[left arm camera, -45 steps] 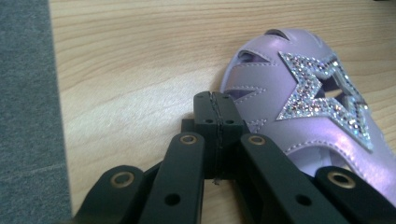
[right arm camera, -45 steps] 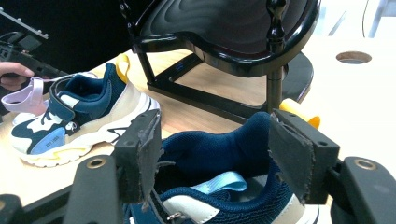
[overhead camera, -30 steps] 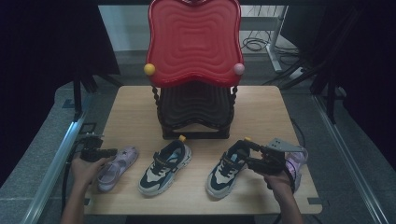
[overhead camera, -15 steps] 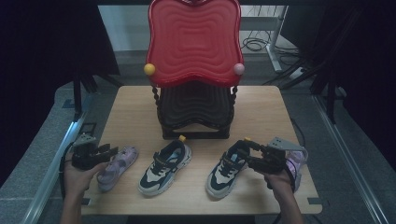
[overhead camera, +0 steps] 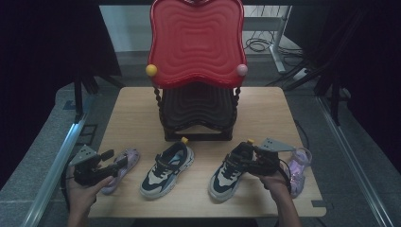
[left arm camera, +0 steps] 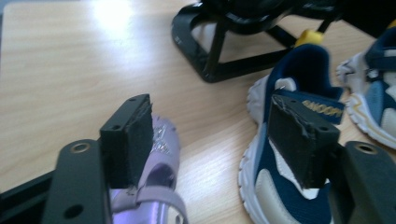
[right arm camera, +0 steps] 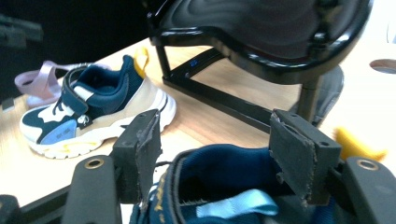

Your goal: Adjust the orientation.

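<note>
Dark surroundings frame a pale wooden table (overhead camera: 137, 109) with a red and black rack (overhead camera: 196, 71) at the back and four shoes in a row along the front edge. Both navy and white sneakers, the left (overhead camera: 165, 168) and the right (overhead camera: 231, 168), lie diagonally, toes toward the front left and heels toward the rack, flanked by a lilac sandal (overhead camera: 120, 168) and a pink sandal (overhead camera: 297, 170). Over the lilac sandal, the left hand-held gripper (overhead camera: 116, 161) has its jaws wide apart and empty, while the right hand-held gripper (overhead camera: 248, 153) has its jaws wide either side of the right sneaker's heel collar, not pressing it.

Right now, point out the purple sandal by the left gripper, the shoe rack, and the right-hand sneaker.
purple sandal (overhead camera: 119, 165), high view, toe end.
shoe rack (overhead camera: 196, 40), high view, red top shelf.
right-hand sneaker (overhead camera: 226, 175), high view, toe half.
</note>
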Action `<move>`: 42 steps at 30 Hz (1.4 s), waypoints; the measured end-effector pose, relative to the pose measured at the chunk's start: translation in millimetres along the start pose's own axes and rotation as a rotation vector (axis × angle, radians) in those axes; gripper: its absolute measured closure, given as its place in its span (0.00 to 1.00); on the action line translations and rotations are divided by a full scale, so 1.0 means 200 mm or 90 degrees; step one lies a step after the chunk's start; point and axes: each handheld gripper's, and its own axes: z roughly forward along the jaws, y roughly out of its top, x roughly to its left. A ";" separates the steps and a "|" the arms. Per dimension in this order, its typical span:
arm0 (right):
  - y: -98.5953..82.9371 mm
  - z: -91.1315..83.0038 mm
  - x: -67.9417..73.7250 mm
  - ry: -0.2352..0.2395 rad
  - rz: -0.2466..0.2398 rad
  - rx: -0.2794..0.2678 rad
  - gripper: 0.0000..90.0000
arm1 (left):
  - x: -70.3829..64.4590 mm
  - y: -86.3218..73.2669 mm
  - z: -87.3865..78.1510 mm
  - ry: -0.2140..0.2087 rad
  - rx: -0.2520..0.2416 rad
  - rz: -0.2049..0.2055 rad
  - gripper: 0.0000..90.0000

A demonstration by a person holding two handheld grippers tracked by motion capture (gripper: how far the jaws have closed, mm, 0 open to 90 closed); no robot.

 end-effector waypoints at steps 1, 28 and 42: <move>0.00 0.01 0.01 0.001 -0.004 0.002 0.38 | 0.00 0.01 -0.01 -0.003 -0.005 0.004 0.33; -0.03 -0.20 0.01 -0.080 -0.012 0.008 0.38 | -0.10 0.06 -0.04 -0.006 0.021 0.005 0.32; -0.14 -0.28 -0.05 -0.131 -0.015 0.068 0.78 | -0.12 0.05 -0.02 0.029 0.051 0.021 0.32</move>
